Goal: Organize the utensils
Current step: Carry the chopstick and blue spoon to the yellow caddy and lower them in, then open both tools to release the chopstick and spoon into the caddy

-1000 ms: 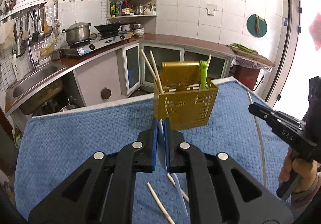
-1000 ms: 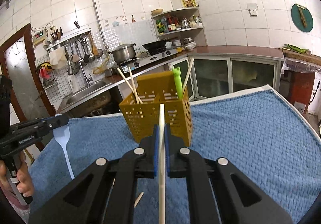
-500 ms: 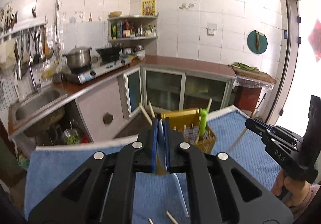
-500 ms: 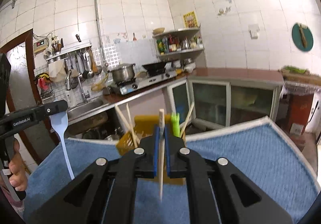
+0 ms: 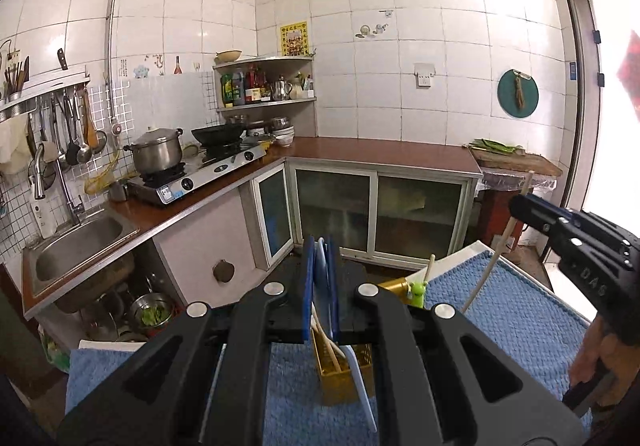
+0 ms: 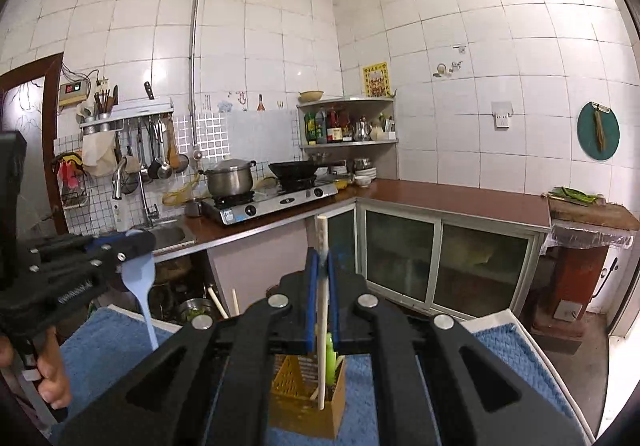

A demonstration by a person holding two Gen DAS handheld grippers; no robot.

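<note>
Both grippers raised above the yellow basket (image 6: 306, 402), which sits on the blue mat (image 5: 516, 310). Left gripper (image 5: 321, 286) clamped on a pale blue spoon (image 6: 140, 278), handle hanging down. Right gripper (image 6: 321, 298) clamped on a chopstick (image 6: 322, 310), near vertical, lower end over the basket.

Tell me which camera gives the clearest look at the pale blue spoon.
The right wrist view: the pale blue spoon hangs from the left gripper, bowl and handle showing whole against the cupboards. In the left wrist view only a sliver shows between the shut fingers, plus the handle's end below, over the yellow utensil holder.
</note>
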